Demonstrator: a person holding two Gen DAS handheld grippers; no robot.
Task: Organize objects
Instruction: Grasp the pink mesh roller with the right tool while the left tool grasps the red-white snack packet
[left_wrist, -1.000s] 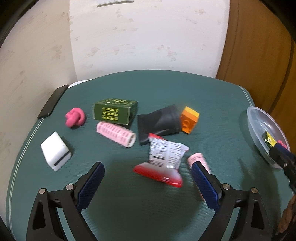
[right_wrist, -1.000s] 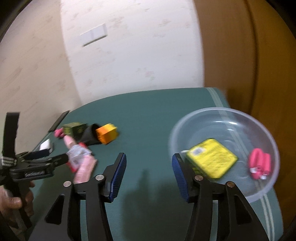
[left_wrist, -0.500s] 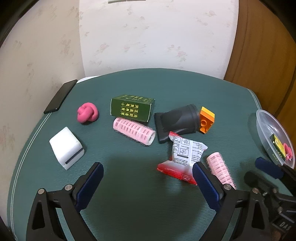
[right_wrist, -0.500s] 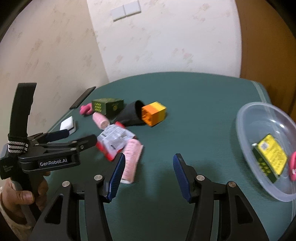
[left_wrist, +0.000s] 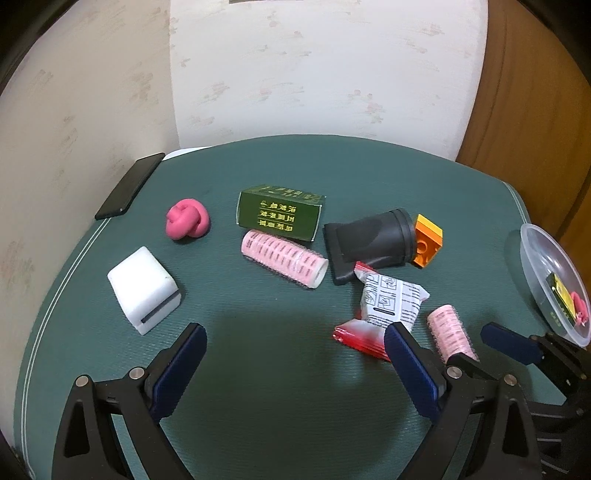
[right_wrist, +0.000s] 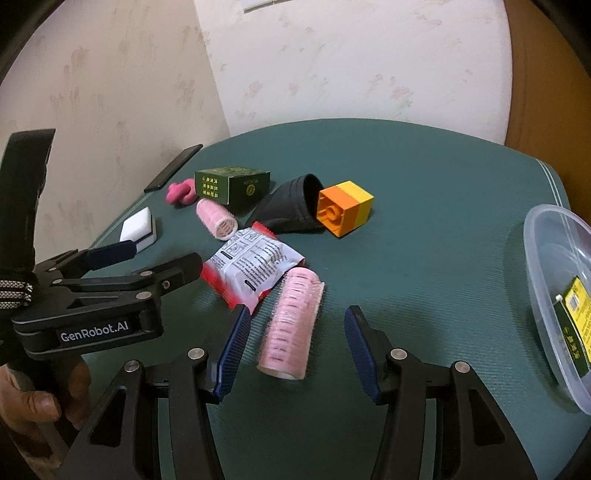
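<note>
text: "GenRobot.AI" | on: left hand-held gripper (right_wrist: 147, 254) body | other print: unreadable

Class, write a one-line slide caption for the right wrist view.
Open right gripper straddles a pink hair roller on the green table, clear bowl at right.

Left gripper (left_wrist: 291, 363) hovers open over green table (left_wrist: 277, 387) — nothing between its fingers.
Ahead: white block (left_wrist: 144, 290), pink knot (left_wrist: 187, 223), green box (left_wrist: 279, 212), pink roller (left_wrist: 283, 257), black nozzle (left_wrist: 369, 242), orange brick (left_wrist: 427, 240), snack packet (left_wrist: 384, 306) — clear bowl (left_wrist: 532, 258) at right edge.
</note>
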